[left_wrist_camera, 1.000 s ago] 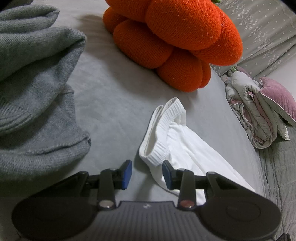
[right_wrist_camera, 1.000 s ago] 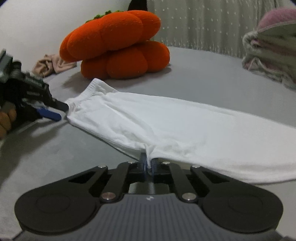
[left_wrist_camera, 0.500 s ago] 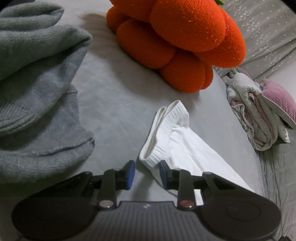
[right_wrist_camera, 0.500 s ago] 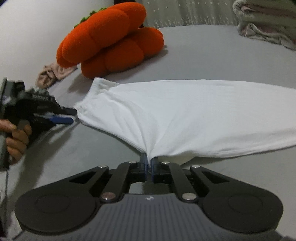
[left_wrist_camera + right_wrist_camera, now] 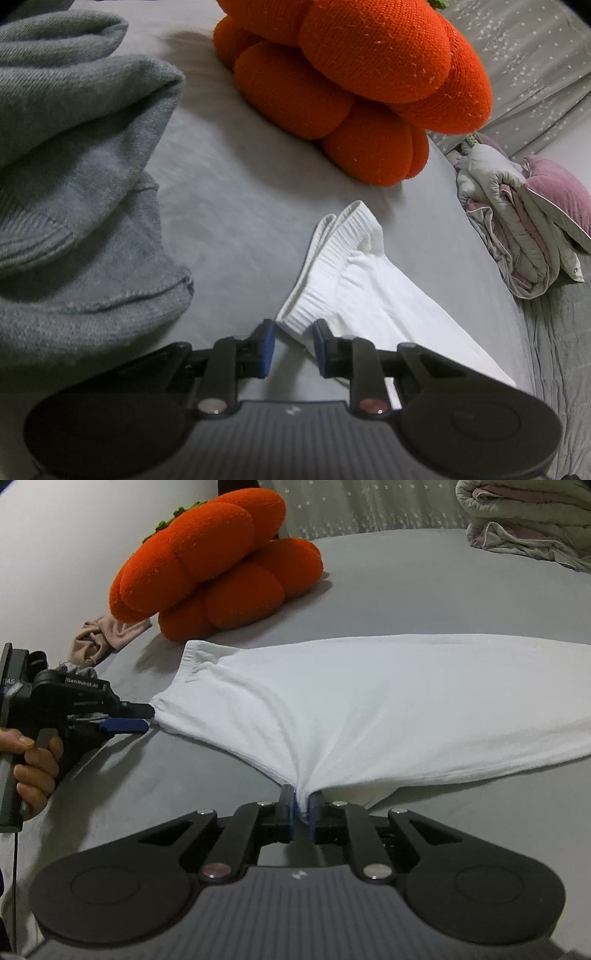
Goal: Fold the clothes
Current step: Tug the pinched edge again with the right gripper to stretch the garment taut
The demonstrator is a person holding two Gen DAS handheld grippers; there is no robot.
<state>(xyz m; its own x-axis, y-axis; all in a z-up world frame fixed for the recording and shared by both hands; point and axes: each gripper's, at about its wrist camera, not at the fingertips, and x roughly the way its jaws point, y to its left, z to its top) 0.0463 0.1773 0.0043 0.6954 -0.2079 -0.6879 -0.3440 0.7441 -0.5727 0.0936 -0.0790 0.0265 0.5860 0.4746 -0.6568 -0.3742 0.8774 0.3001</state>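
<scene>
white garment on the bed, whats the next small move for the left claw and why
Probably nudge the left claw forward and finish closing on the ribbed corner of the white garment. Its jaws are closing but the pads do not yet press the cloth; only the corner's tip sits between them. The right claw, its jaws opening, has the other edge bunched between its pads.

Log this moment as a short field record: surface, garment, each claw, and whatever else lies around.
surface: grey bed sheet
garment: white garment, spread flat, ribbed band end toward the left claw
left claw: closing, band corner between the pads, not yet pinched
right claw: opening, a bunched edge of the garment between its pads
nearby: orange pumpkin cushion; grey sweater; rolled quilt; beige cloth
</scene>
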